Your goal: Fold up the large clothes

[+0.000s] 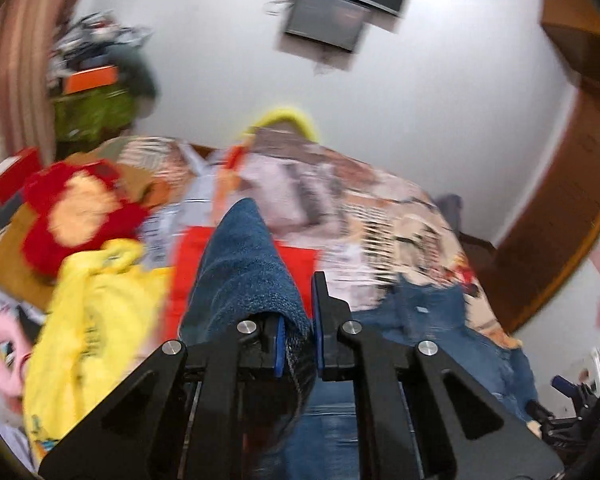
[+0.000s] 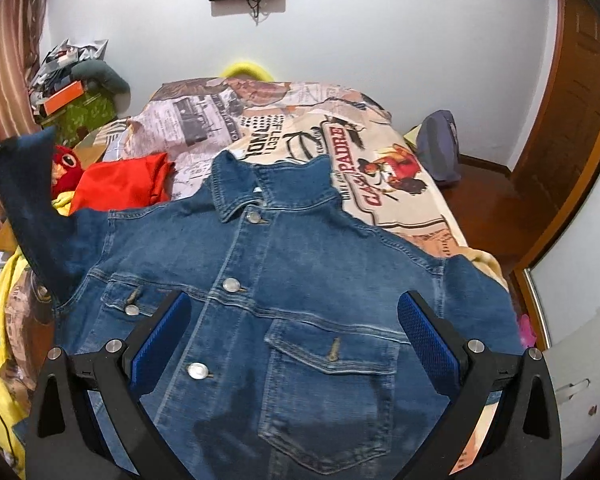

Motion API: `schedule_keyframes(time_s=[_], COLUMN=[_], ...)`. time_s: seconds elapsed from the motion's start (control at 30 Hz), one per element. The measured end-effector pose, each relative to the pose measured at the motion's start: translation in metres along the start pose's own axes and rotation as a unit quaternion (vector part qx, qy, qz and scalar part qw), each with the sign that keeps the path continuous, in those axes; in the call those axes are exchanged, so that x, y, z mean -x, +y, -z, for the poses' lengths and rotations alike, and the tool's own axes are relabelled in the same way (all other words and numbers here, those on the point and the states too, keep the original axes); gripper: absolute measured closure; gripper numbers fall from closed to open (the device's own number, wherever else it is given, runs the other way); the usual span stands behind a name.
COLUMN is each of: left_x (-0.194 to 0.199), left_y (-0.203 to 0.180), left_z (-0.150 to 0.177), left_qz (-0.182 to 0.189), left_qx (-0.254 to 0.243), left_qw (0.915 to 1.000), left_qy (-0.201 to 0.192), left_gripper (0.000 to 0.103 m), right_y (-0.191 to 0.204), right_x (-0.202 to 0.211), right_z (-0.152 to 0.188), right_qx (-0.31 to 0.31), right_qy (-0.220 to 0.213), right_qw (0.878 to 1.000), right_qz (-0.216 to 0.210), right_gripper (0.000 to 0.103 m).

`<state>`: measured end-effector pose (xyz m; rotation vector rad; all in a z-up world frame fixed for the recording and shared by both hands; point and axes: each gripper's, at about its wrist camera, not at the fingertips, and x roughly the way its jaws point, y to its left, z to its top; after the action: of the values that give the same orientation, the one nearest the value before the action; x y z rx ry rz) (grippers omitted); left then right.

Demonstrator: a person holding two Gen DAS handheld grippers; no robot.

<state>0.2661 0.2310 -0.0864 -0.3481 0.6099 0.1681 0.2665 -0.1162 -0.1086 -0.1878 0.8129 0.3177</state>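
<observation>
A blue denim jacket (image 2: 292, 280) lies front up and buttoned on the bed, collar toward the far wall. My right gripper (image 2: 296, 332) is open and empty, hovering just above the jacket's chest, with blue pads on either side of the flap pocket. My left gripper (image 1: 298, 344) is shut on the jacket's left sleeve (image 1: 244, 264), which stands up between the pads. In the right wrist view that sleeve (image 2: 28, 196) is lifted up at the far left. The left wrist view is motion-blurred.
The bed has a printed cover (image 2: 380, 168). Red folded cloth (image 2: 124, 184), a red plush toy (image 2: 66, 168) and yellow clothing (image 1: 96, 316) lie to the jacket's left. A grey bag (image 2: 438, 148) sits at the bed's right edge. A wooden door (image 2: 572, 128) stands right.
</observation>
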Motion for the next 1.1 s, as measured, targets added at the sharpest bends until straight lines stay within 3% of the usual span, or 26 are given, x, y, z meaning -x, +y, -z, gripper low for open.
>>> schedule_keyframes(time_s=[0.13, 0.27, 0.4, 0.6, 0.67, 0.73, 0.8, 0.93, 1.1], left_x=[-0.034, -0.07, -0.103, -0.124, -0.122, -0.119, -0.109, -0.083, -0.047], left_y=[-0.066, -0.128, -0.177, -0.208, -0.207, -0.203, -0.197, -0.184, -0.148], left_z=[0.01, 0.045, 0.091, 0.15, 0.161, 0.168, 0.169, 0.163, 0.133], left_qz=[0.025, 0.056, 0.07, 0.067, 0.066, 0.075, 0.087, 0.085, 0.058], left_qx=[-0.047, -0.097, -0.158, -0.221, -0.23, -0.227, -0.222, -0.223, -0.201], left_qw=[0.998, 0.9895, 0.9721, 0.9461, 0.9412, 0.9372, 0.936, 0.9404, 0.9602], left_qy=[0.033, 0.09, 0.158, 0.227, 0.238, 0.254, 0.259, 0.243, 0.186], left_gripper=[0.094, 0.094, 0.094, 0.094, 0.091, 0.07, 0.058, 0.053, 0.036], right_y=[-0.021, -0.038, -0.053, -0.063, -0.062, -0.061, -0.058, -0.044, -0.013], right_x=[0.003, 0.002, -0.002, -0.003, -0.003, -0.004, -0.002, 0.003, 0.005], right_z=[0.004, 0.012, 0.022, 0.036, 0.038, 0.039, 0.038, 0.03, 0.013], right_qx=[-0.01, -0.013, -0.014, -0.013, -0.008, -0.003, 0.003, 0.022, 0.054], right_qy=[-0.005, 0.0, 0.014, 0.029, 0.035, 0.037, 0.037, 0.031, 0.017], right_qw=[1.0, 1.0, 1.0, 0.999, 0.999, 0.999, 0.999, 0.999, 0.998], right_qz=[0.004, 0.01, 0.016, 0.017, 0.016, 0.014, 0.012, 0.007, -0.009], right_gripper=[0.0, 0.0, 0.0, 0.0, 0.0, 0.0, 0.0, 0.0, 0.0])
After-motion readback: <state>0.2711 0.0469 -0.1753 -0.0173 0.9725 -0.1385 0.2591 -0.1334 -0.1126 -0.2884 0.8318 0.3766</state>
